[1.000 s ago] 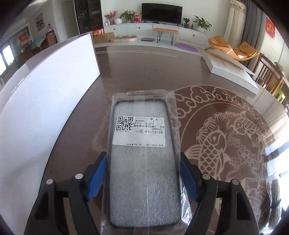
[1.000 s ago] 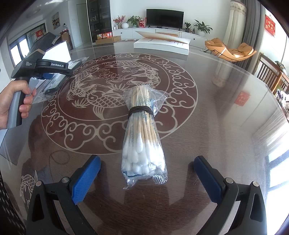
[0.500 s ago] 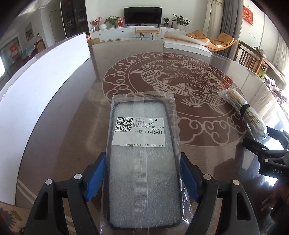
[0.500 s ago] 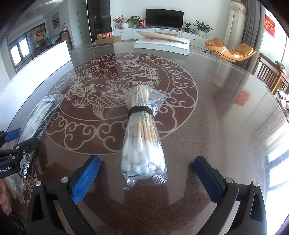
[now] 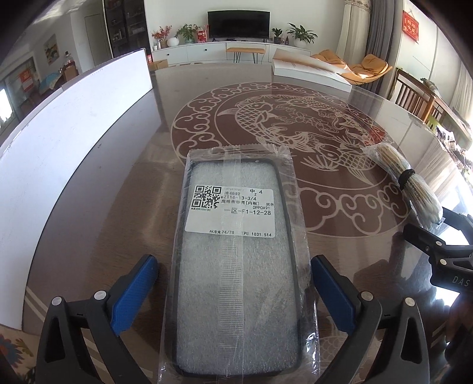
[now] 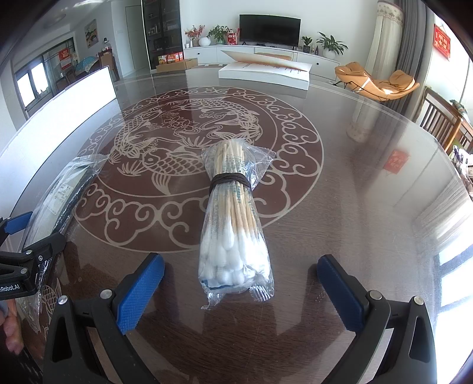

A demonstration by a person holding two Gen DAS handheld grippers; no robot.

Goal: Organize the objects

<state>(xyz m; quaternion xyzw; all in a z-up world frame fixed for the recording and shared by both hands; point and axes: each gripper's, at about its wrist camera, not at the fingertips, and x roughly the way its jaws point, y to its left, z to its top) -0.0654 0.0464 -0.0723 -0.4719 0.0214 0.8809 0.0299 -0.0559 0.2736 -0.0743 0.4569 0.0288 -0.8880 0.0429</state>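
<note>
Left wrist view: close above the table [image 5: 133, 183], angled down along its jaws, facing the far television [image 5: 238, 24]. Right wrist view: same tilt and heading, set to the right. Shared ground: the carp pattern [image 6: 189, 147], the bagged phone case [image 5: 236, 260], the cotton swab bundle [image 6: 233, 224], the white board [image 6: 59, 118]; each view catches the other gripper at its edge.

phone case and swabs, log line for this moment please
left claw: opening, phone case between pads, untouched | right claw: open around cotton swabs | both lie on table
</note>
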